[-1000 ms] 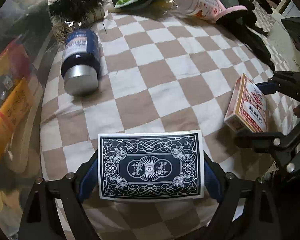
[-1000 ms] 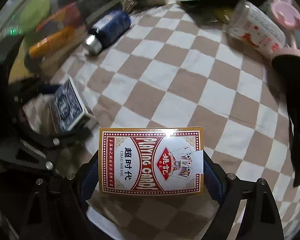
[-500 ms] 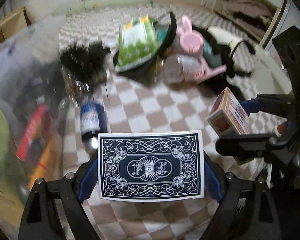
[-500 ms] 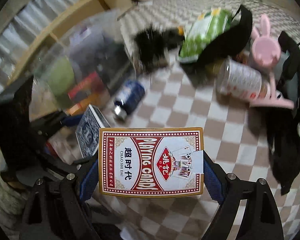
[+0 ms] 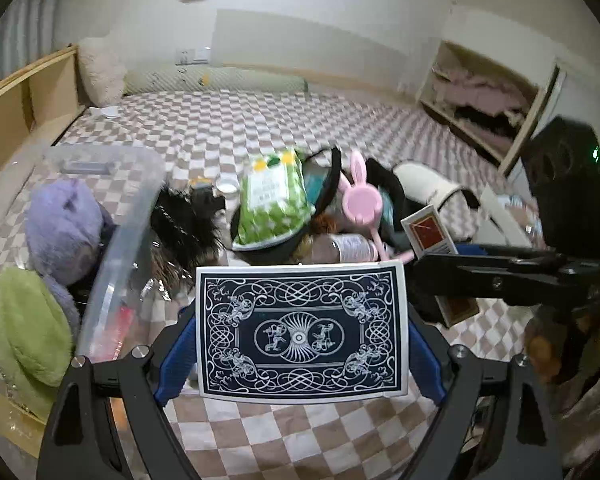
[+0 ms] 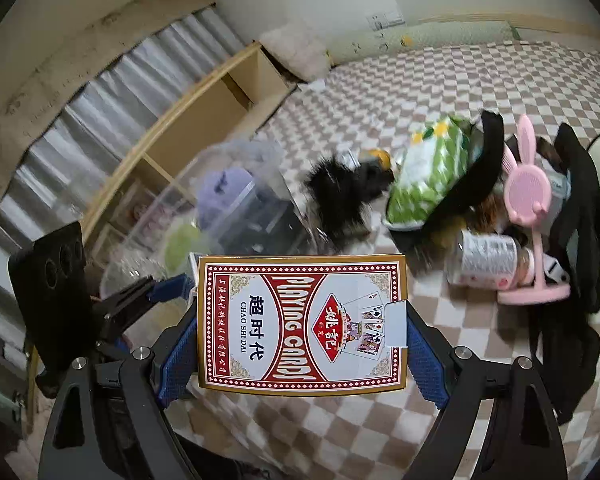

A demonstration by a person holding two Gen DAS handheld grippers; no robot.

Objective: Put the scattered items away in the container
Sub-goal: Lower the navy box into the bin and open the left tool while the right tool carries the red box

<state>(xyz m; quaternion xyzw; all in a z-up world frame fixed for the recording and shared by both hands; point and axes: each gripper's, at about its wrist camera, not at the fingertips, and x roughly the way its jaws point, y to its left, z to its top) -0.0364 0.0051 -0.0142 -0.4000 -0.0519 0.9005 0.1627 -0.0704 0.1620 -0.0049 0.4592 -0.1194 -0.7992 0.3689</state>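
Blue pads of your left hand-held gripper (image 5: 302, 330) clamp a navy-backed card box (image 5: 302, 330), lifted above the checkered bed (image 5: 300, 432). Your right hand-held gripper (image 6: 302, 322) grips a red playing-card box (image 6: 302, 322) the same way. The clear plastic container (image 5: 136, 200) sits to the left, holding purple and green plush toys (image 5: 66, 232). Scattered items lie farther off: a green snack bag (image 5: 274, 198), a pink bunny mirror (image 5: 362, 200)

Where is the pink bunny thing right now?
The pink bunny stand lies on the checkered bed at the right of the right wrist view, between the green snack bag and black clothing, beside a tipped bottle.
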